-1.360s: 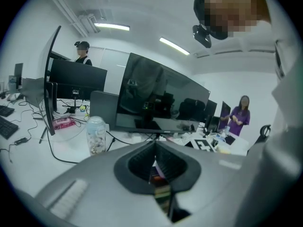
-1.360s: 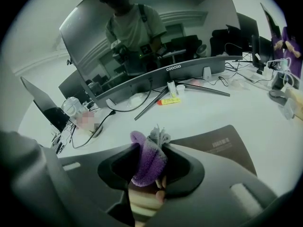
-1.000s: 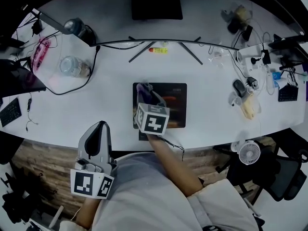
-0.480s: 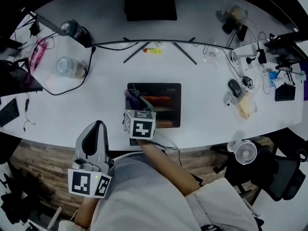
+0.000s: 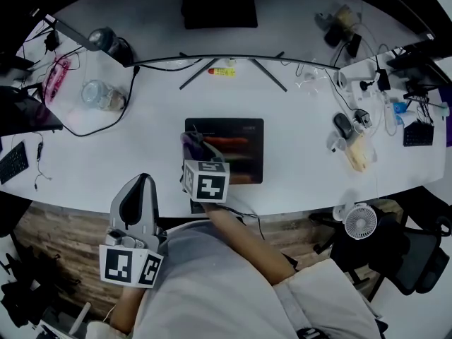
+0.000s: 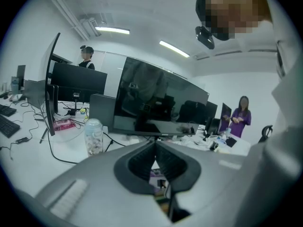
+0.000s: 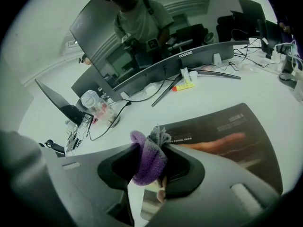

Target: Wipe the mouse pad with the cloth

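Note:
The dark mouse pad (image 5: 236, 150) with an orange picture lies on the white desk (image 5: 304, 168), just ahead of the person. My right gripper (image 5: 192, 149) is shut on a purple cloth (image 5: 189, 143), which sits over the pad's left edge. In the right gripper view the cloth (image 7: 147, 159) bulges out between the jaws of my right gripper (image 7: 152, 167), and the pad (image 7: 222, 131) stretches away to the right. My left gripper (image 5: 141, 183) is shut and empty, held off the near desk edge at the left. In its own view my left gripper (image 6: 155, 150) has the jaws pressed together.
A curved monitor's stand legs (image 5: 233, 66) and a yellow item (image 5: 226, 71) are behind the pad. A clear jar (image 5: 99, 94) and a black cable (image 5: 120, 119) are at the left. A mouse (image 5: 341, 124), cables and small clutter fill the right; a small fan (image 5: 360, 221) stands off the desk's near right edge.
My right gripper has slid the cloth leftward and a little nearer, from inside the pad to its left edge. The left gripper has stayed where it was.

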### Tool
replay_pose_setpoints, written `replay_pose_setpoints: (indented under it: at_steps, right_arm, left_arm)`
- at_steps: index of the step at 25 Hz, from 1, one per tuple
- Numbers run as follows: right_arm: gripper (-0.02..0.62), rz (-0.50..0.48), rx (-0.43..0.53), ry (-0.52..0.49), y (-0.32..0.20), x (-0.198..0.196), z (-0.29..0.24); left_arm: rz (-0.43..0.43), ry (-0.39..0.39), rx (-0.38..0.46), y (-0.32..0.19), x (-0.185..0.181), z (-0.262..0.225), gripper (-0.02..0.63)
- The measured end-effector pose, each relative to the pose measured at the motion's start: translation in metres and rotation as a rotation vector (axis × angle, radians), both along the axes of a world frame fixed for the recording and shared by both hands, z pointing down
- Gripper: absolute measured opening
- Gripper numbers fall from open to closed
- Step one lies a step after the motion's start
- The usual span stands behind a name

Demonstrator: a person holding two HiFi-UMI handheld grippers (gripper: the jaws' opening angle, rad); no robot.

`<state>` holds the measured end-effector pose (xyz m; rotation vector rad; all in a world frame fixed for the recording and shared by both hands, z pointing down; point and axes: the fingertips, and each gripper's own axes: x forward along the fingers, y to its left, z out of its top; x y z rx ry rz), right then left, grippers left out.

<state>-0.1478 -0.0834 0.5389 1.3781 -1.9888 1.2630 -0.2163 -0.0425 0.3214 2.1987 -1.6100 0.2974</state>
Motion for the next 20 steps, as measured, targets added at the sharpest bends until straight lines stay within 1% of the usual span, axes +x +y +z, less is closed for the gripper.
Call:
replay_pose_setpoints:
  at_steps: [7,14,20]
  right_arm:
    - [0.147,0.012,-0.007,-0.004,0.003,0.020,0.002]
    - [0.147,0.038,-0.015,-0.010,0.006,0.040,0.002]
    - [0.147,0.048,-0.019,-0.016,0.008,0.052,0.003]
  left_arm:
    - [-0.030,0.003,0.006,0.005,0.003,0.001,0.000]
    - [-0.017,-0.014,0.020,0.007,0.015,0.001,0.000]
    - [-0.019,-0.016,0.013,0.010,0.020,0.003,0.000]
